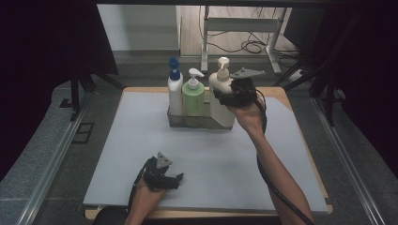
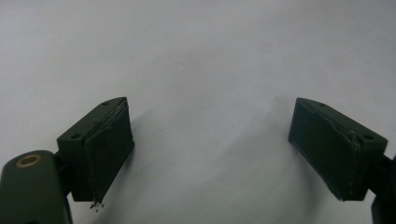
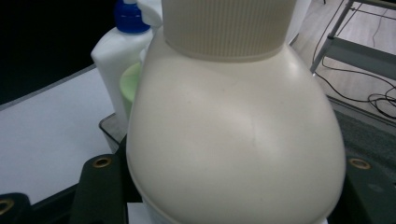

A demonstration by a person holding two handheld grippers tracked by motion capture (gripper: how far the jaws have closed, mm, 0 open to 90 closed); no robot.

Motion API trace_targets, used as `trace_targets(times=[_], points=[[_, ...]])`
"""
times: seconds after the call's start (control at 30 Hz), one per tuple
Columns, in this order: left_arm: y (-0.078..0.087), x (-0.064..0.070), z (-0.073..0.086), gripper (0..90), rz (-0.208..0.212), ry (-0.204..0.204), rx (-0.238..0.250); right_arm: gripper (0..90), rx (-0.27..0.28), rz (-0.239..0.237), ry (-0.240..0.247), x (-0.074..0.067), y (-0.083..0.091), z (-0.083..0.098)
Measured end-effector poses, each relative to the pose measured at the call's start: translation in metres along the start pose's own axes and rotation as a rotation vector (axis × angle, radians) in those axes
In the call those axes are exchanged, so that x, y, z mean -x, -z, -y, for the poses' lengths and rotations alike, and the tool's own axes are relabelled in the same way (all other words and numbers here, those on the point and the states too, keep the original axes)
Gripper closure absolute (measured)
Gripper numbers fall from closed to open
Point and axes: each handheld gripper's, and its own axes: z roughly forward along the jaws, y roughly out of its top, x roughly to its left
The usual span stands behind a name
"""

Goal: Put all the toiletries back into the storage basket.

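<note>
A cream pump bottle (image 1: 219,83) (image 3: 233,135) stands upright at the right end of a clear tray (image 1: 187,123). My right gripper (image 1: 224,96) is shut on its upper body from the right. Whether the bottle's base rests in the tray I cannot tell. To its left a green pump bottle (image 1: 193,96) (image 3: 130,84) and a white bottle with a blue cap (image 1: 175,91) (image 3: 114,56) stand in the tray. My left gripper (image 1: 180,178) (image 2: 210,149) lies low on the grey mat (image 1: 141,140) near the front edge, open, with nothing between its jaws.
The tray's dark rim (image 3: 109,128) shows just below and left of the cream bottle. Behind the table stands a metal frame (image 1: 244,28) with cables on the floor. Dark curtains hang at both sides.
</note>
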Motion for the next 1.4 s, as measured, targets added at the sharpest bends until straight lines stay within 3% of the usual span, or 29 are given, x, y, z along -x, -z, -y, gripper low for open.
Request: trace_targets(times=[0.23, 0.63, 1.07, 1.4], points=[[0.000, 0.000, 0.000, 12.9, 0.001, 0.002, 0.002, 37.6, 0.011, 0.024, -0.036, 0.008, -0.008, -0.004], [0.000, 0.000, 0.000, 12.9, 0.000, 0.002, 0.001, 37.6, 0.026, 0.063, -0.056, 0.016, -0.026, -0.008], [0.000, 0.000, 0.000, 12.9, 0.000, 0.000, 0.001, 37.6, 0.030, 0.088, -0.047, 0.018, -0.051, -0.010], [0.000, 0.000, 0.000, 12.9, 0.000, 0.000, -0.002, 37.6, 0.029, 0.106, -0.053, 0.022, -0.069, -0.002]])
